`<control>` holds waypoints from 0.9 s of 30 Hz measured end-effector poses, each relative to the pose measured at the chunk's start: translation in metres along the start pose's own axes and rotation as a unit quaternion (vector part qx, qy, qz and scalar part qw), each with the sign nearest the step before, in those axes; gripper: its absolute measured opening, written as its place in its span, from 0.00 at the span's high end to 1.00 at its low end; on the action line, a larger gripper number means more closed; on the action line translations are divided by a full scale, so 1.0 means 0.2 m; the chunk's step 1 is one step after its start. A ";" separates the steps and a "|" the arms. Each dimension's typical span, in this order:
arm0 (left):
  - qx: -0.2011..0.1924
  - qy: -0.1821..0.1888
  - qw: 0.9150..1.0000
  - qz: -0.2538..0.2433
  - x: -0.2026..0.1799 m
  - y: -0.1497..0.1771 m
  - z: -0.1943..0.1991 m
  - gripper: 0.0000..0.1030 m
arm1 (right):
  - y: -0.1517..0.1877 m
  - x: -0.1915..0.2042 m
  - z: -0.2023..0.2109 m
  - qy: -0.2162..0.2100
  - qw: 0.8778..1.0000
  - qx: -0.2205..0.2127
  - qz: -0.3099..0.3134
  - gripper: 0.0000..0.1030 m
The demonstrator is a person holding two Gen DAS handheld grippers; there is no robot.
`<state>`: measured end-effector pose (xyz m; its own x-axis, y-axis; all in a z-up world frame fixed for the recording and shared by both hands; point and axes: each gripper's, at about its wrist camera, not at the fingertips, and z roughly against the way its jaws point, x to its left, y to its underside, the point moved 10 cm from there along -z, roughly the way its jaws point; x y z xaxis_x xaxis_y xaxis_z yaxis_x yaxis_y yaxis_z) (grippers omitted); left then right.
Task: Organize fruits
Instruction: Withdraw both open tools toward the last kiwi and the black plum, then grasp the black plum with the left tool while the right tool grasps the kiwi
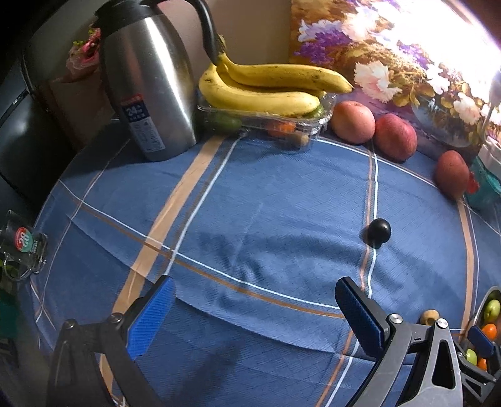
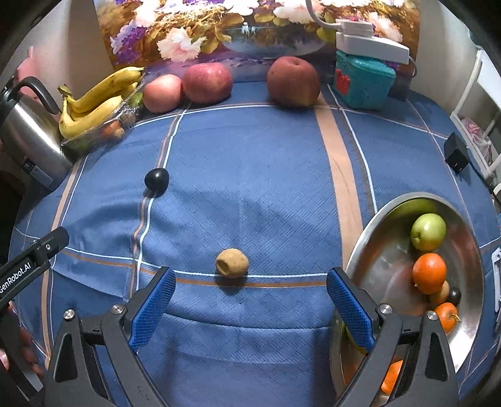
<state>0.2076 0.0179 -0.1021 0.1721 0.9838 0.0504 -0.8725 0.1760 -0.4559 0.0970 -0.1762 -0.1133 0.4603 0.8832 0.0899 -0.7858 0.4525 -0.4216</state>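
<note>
A small black fruit [image 1: 379,230] [image 2: 156,179] lies on the blue checked cloth, ahead of my open left gripper [image 1: 255,308]. A small brown fruit [image 2: 232,262] [image 1: 429,316] sits just ahead of my open right gripper [image 2: 250,286], between its fingers' line. A steel bowl [image 2: 372,250] at the right holds a green apple [image 2: 428,231], oranges [image 2: 429,273] and other small fruit. Three red apples [image 2: 207,82] [image 1: 353,121] stand along the back. Bananas [image 1: 263,87] [image 2: 94,106] rest on a clear tray.
A steel kettle [image 1: 147,81] [image 2: 28,137] stands at the back left. A teal box [image 2: 361,79] with a white device on top is at the back right, a black cube [image 2: 456,156] near the right edge. A floral picture [image 2: 250,28] backs the table.
</note>
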 end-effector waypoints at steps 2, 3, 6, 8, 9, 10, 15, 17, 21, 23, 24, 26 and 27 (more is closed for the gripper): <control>0.008 0.003 1.000 -0.002 -0.03 0.01 -0.02 0.00 | 0.00 -0.01 -0.02 -0.003 1.000 0.002 -0.005 0.06; 0.011 0.003 1.000 -0.002 -0.04 0.02 -0.03 0.00 | 0.00 -0.01 -0.02 -0.004 1.000 0.003 -0.006 0.06; 0.023 0.003 1.000 -0.003 -0.07 0.05 -0.07 0.00 | -0.01 -0.01 -0.04 -0.007 1.000 0.004 -0.007 0.06; 0.030 0.003 1.000 -0.008 -0.09 0.06 -0.09 0.00 | -0.02 0.00 -0.05 -0.008 1.000 0.004 -0.003 0.06; 0.034 0.001 0.999 -0.010 -0.09 0.07 -0.11 0.00 | -0.02 0.00 -0.05 -0.008 1.000 0.005 0.001 0.06; 0.036 0.000 0.999 -0.010 -0.10 0.08 -0.11 0.00 | -0.03 0.01 -0.06 -0.006 1.000 0.005 0.005 0.07; 0.060 -0.001 0.998 -0.010 -0.11 0.12 -0.16 0.00 | -0.03 0.02 -0.09 -0.008 1.000 0.013 0.010 0.12; 0.069 -0.001 0.998 -0.010 -0.11 0.14 -0.17 0.00 | -0.03 0.02 -0.11 -0.011 1.000 0.019 0.011 0.13; 0.081 -0.004 0.997 -0.010 -0.09 0.16 -0.19 0.00 | -0.03 0.02 -0.14 -0.020 0.999 0.026 0.009 0.22; 0.084 -0.004 0.996 -0.011 -0.08 0.17 -0.19 0.00 | -0.02 0.02 -0.15 -0.026 0.999 0.033 0.008 0.34; 0.086 -0.004 0.996 -0.011 -0.08 0.17 -0.18 0.00 | -0.02 0.02 -0.16 -0.027 0.999 0.035 0.006 0.35; 0.087 -0.004 0.996 -0.012 -0.07 0.17 -0.18 0.00 | -0.01 0.02 -0.17 -0.029 0.999 0.036 0.005 0.40; 0.087 -0.003 0.996 -0.013 -0.07 0.17 -0.18 0.00 | -0.01 0.02 -0.17 -0.031 0.999 0.036 0.005 0.43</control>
<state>0.1927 0.0090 -0.1503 0.1929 0.9790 0.0664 -0.9338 0.2039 -0.2941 0.1142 -0.1785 -0.1434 0.4269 0.8929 0.1428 -0.8191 0.4488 -0.3574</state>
